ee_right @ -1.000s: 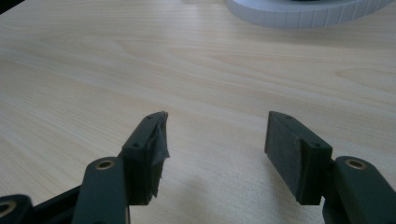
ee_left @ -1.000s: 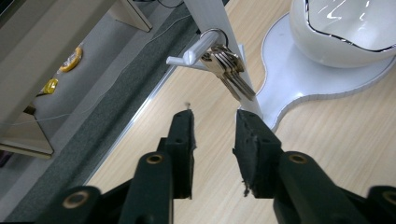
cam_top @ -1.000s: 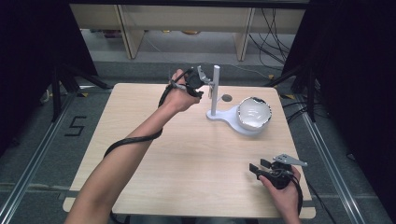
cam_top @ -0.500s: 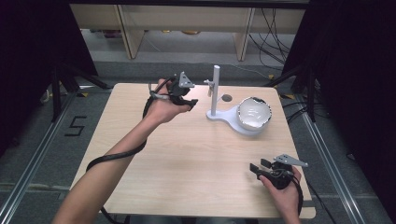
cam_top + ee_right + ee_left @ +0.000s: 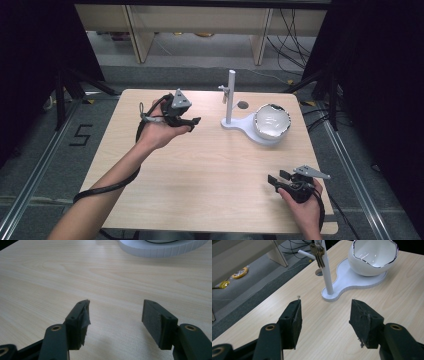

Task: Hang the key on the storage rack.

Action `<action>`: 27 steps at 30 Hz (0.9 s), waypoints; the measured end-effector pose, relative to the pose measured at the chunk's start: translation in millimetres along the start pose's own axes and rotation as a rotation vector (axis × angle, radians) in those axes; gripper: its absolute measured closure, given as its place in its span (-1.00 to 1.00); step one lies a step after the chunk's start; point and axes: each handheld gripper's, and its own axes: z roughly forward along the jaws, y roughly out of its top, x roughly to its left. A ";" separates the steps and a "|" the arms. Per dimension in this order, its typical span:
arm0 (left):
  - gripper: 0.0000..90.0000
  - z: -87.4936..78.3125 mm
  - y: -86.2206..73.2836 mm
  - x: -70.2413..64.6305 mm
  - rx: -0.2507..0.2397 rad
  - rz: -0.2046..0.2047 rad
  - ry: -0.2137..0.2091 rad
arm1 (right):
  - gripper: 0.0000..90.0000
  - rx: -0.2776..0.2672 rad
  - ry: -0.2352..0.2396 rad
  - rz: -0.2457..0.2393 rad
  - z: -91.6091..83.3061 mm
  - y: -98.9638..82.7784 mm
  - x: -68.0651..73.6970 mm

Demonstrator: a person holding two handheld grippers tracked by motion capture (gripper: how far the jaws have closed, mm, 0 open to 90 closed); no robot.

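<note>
Left gripper (image 5: 192, 121) has pulled back from the stand (image 5: 231, 102), jaws just opened and empty, keys (image 5: 318, 253) left hanging on its peg; right gripper (image 5: 276, 179) idles open at the table's near edge, so hanging looks done.

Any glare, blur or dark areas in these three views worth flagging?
High view: sharp, but both sides are nearly black beyond the table. Left gripper view: crisp, with bright glare on the white bowl rim; keys readable. Right gripper view: the white stand base at top is soft, jaws cast faint shadows.
</note>
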 end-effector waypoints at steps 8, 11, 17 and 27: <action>-0.08 -15.2 -28.1 -6.9 -0.017 -0.007 0.017 | -0.11 -0.030 0.028 -0.023 0.9 -0.4 -2.7; -0.08 -21.4 -40.4 -8.7 -0.032 -0.021 0.022 | -0.11 -0.026 0.016 -0.031 -0.6 -0.4 -2.5; -0.10 -36.7 -77.7 -12.7 -0.044 -0.081 0.043 | -0.11 -0.049 0.015 -0.030 0.4 -1.0 -1.3; -0.10 -49.1 -152.9 -29.2 -0.124 -0.166 0.086 | -0.11 -0.045 -0.002 -0.059 -1.2 -1.2 -0.7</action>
